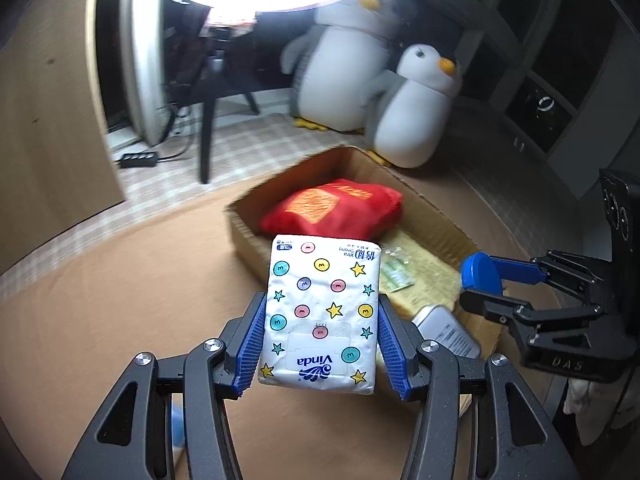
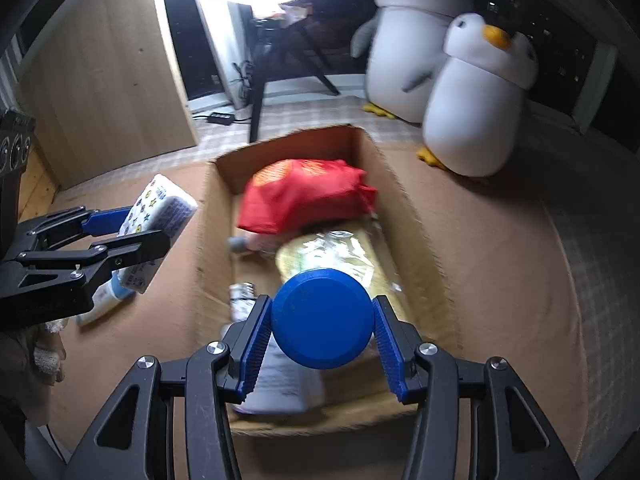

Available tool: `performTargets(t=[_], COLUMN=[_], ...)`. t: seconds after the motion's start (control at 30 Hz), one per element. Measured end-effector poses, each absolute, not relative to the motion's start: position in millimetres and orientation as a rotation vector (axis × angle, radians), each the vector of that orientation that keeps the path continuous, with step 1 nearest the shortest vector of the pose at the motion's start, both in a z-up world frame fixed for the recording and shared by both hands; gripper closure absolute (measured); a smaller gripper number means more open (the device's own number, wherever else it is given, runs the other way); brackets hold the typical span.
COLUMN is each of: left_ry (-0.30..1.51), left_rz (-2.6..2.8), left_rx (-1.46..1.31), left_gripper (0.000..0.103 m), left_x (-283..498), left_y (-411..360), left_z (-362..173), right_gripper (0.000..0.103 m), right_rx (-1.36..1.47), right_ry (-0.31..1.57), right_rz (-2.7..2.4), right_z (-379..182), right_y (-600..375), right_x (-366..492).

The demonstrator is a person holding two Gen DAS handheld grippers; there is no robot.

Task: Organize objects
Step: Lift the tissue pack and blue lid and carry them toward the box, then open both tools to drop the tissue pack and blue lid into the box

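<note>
My left gripper [image 1: 322, 300] is shut on a white Vinda tissue pack [image 1: 320, 276] printed with stars and dots, its blue pads pressing both long sides. It hangs just left of an open cardboard box [image 1: 432, 208]. In the right wrist view the same left gripper [image 2: 148, 226] and tissue pack [image 2: 164, 200] show beside the box wall [image 2: 216, 216]. My right gripper [image 2: 320, 304] is shut on a blue round lid [image 2: 322, 316] over the box's near end; whatever is under the lid is hidden. The right gripper [image 1: 476, 286] and blue lid [image 1: 478, 270] also show in the left wrist view.
Inside the box lie a red bag [image 2: 304, 196], a yellowish packet [image 2: 340, 252] and a white bottle [image 2: 280, 376]. A tube [image 2: 104, 300] lies on the brown surface under the left gripper. Two penguin plush toys [image 2: 476, 100] stand behind the box. A ring-light tripod [image 2: 256, 92] stands further back.
</note>
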State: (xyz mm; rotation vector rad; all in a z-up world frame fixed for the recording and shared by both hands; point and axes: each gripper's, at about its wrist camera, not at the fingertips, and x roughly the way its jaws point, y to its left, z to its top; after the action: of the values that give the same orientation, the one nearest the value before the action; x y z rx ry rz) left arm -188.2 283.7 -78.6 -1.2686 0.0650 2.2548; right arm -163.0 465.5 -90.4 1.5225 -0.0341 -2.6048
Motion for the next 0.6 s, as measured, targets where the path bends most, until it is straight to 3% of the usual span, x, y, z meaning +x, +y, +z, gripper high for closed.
performTargets(t=[0.43,0.6], left_ry=[0.135,0.123], left_rz=[2.217,2.221], left_rx=[-1.307,-1.311], left_gripper=[0.047,0.038], left_x=[-204,-207], left_y=[337,339], left_z=[-98,-98], right_gripper=[0.057,0.053], right_rx=[1.546,1.527], right_ry=[-0.068,-0.057], right_rz=[-2.624,-2.632], right_z=[-100,-98], right_y=[496,495], right_x=[-163,-162])
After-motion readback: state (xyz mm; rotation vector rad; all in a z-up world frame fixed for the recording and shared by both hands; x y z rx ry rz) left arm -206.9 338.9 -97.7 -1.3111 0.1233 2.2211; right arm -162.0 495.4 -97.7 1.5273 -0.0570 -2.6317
